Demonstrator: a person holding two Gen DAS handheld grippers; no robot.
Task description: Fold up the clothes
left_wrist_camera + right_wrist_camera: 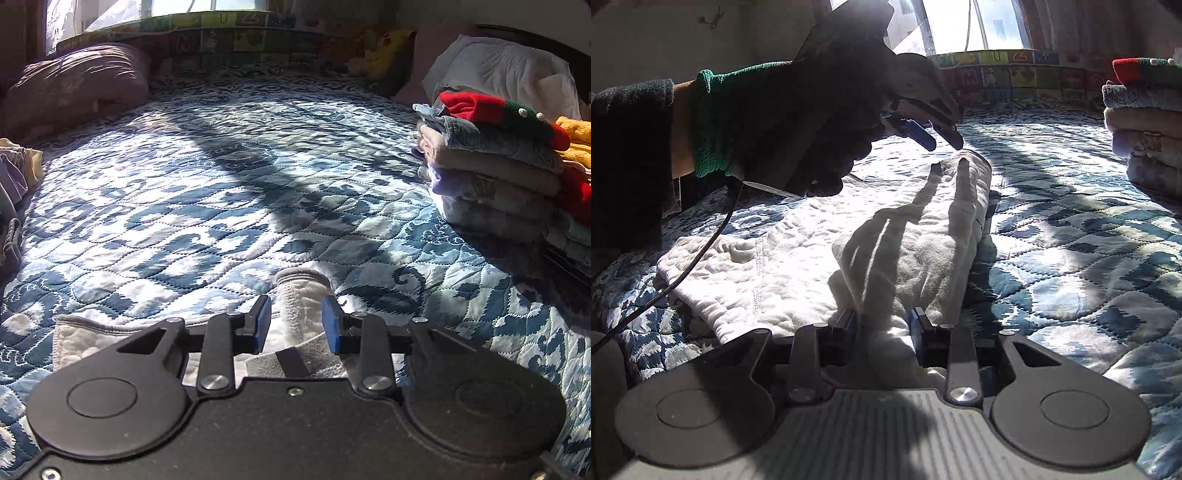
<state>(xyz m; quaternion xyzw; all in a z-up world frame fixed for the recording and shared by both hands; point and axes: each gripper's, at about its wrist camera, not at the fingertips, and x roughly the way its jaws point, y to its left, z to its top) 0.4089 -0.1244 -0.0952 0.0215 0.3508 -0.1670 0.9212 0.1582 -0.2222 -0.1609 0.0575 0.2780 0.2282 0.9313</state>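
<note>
A blue-and-white quilted bedspread [221, 192] covers the bed in window sunlight, with a purple pillow [77, 85] at 10 o'clock and a stack of folded clothes [498, 162] at 2 o'clock. The white garment [812, 251] lies flat at 6 o'clock. The left gripper [296, 321] hovers above its folded sleeve [301, 295], jaws apart; the right gripper [884, 328] is likewise spread, straddling the fabric.

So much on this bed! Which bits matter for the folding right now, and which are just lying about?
In the job:
- white garment, sleeve folded over it
- left gripper, open over the cuff
- right gripper, open at the garment
- stack of folded clothes

Just lying about:
- purple pillow
- yellow plush toy
- quilt
</note>
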